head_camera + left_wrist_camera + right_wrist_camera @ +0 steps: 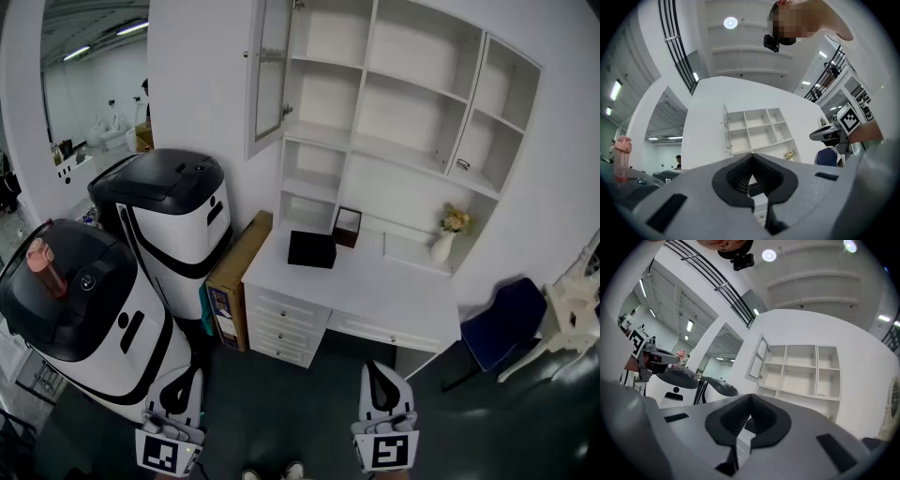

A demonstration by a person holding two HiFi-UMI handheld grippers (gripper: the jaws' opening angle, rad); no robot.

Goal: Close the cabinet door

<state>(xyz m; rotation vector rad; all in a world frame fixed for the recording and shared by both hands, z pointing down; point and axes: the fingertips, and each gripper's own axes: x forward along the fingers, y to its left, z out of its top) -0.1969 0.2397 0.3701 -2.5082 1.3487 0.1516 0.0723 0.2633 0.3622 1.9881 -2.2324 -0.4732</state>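
Observation:
A white wall cabinet (403,84) with open shelves hangs above a white desk (375,281). Its glass door (270,70) at the left end stands swung open, with a small knob (287,110) on its edge. The same door (726,132) shows in the left gripper view and again, as the door (759,358), in the right gripper view. My left gripper (184,386) and right gripper (380,377) hang low at the bottom of the head view, well short of the desk. Both have their jaws shut with nothing between them.
Two white-and-black machines (173,216) stand left of the desk, with a cardboard box (236,272) leaning against it. A black box (311,249), a small brown box (347,226) and a vase of flowers (448,234) sit on the desk. A blue chair (502,323) stands at the right.

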